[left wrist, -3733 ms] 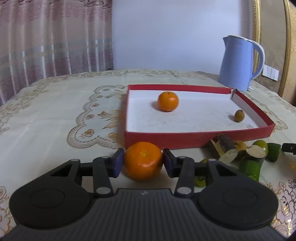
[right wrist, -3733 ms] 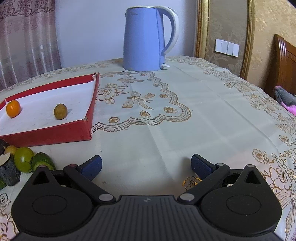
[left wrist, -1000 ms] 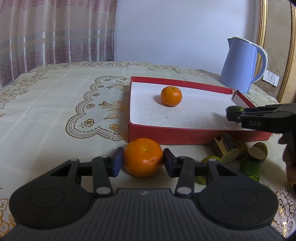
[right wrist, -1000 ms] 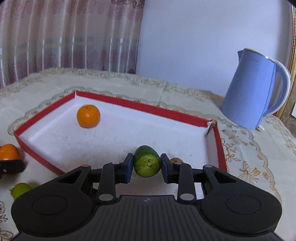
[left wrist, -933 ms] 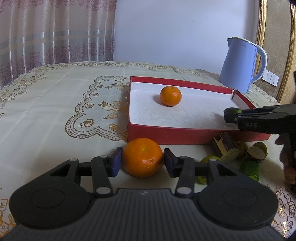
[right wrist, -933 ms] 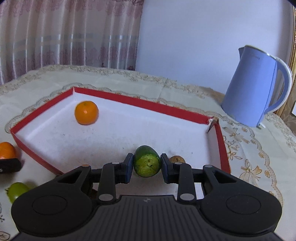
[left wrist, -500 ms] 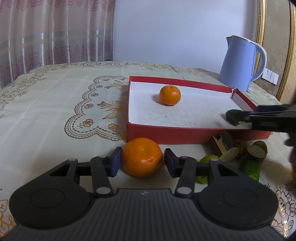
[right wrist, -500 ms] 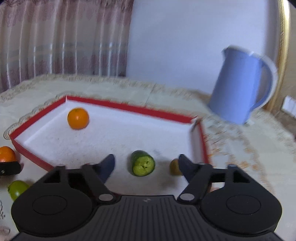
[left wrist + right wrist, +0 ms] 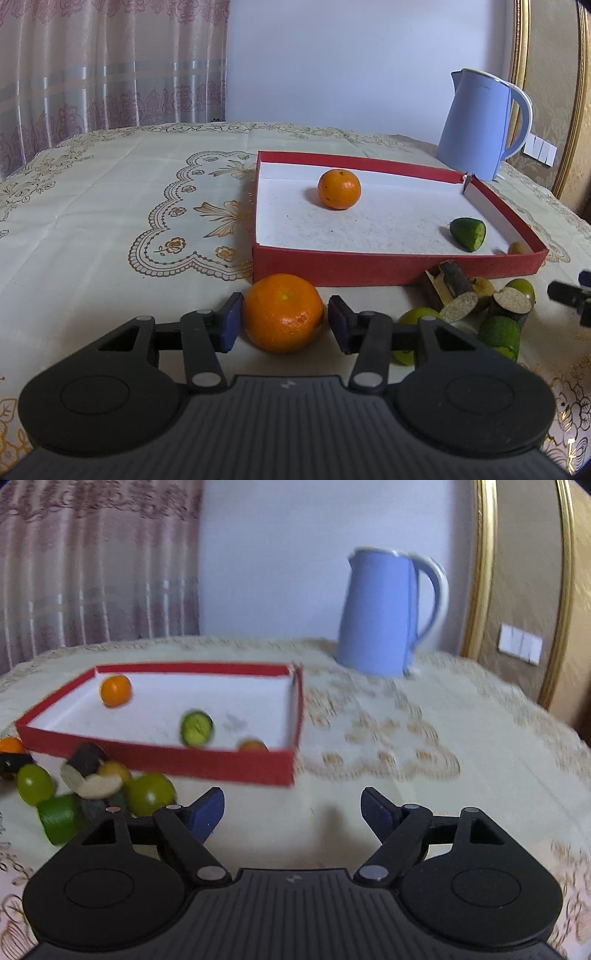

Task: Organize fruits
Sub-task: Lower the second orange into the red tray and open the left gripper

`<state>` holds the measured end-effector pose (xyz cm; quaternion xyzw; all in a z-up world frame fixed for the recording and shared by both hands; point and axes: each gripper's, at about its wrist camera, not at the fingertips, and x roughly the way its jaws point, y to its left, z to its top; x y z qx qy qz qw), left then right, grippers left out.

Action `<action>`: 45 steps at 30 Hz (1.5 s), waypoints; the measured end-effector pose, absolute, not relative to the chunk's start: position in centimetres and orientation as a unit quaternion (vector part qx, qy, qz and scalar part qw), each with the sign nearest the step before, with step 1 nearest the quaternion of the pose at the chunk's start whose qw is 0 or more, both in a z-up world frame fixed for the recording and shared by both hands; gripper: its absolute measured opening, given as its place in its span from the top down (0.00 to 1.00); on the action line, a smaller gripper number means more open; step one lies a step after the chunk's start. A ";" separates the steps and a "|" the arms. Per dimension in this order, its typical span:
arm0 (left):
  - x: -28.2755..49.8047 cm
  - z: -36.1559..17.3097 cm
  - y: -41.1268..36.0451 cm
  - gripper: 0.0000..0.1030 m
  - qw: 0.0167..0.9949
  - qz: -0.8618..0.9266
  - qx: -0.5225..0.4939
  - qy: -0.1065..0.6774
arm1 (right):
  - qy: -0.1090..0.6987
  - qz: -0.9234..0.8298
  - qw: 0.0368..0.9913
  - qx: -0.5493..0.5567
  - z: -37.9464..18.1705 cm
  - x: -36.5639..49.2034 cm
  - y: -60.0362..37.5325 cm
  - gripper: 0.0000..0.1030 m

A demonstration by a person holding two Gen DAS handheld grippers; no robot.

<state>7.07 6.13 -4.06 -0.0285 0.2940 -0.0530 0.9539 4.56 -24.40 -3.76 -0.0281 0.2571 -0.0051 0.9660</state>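
Left tongs [image 9: 284, 319] sit spread around an orange [image 9: 282, 318] beside the red tray [image 9: 369, 264]; right tongs [image 9: 291, 812] hover spread, empty.

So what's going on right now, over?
Left gripper open around orange on cloth. Right gripper open, empty. Green piece lies in red tray. Nothing blocking.

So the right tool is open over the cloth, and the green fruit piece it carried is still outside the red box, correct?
Not quite. The right tool is open over the cloth, but the green fruit piece lies inside the red box, near its right wall. The left wrist view shows it plainly.
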 end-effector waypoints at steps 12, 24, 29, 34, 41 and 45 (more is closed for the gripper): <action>7.1 -4.0 5.8 0.55 0.954 -0.047 -0.016 0.295 | 0.304 -0.015 0.953 -0.008 -4.7 5.6 -25.0 0.03; 6.8 -3.6 5.7 0.60 0.954 -0.038 -0.009 0.297 | 0.316 -0.008 0.949 0.008 -4.9 5.7 -25.5 0.01; 6.1 -2.1 5.7 0.60 0.959 -0.043 -0.011 0.281 | 0.315 -0.005 0.949 0.014 -4.9 5.7 -25.7 0.01; 6.6 0.2 5.2 0.60 0.962 -0.058 -0.013 0.267 | 0.315 -0.005 0.949 0.016 -4.9 5.7 -25.7 0.00; 10.6 1.4 3.4 0.60 0.961 -0.066 0.003 0.268 | 0.314 -0.003 0.949 0.019 -4.9 5.7 -25.8 0.00; 13.9 0.5 2.5 0.60 0.956 -0.055 0.018 0.287 | 0.314 -0.003 0.949 0.019 -4.9 5.7 -25.8 0.00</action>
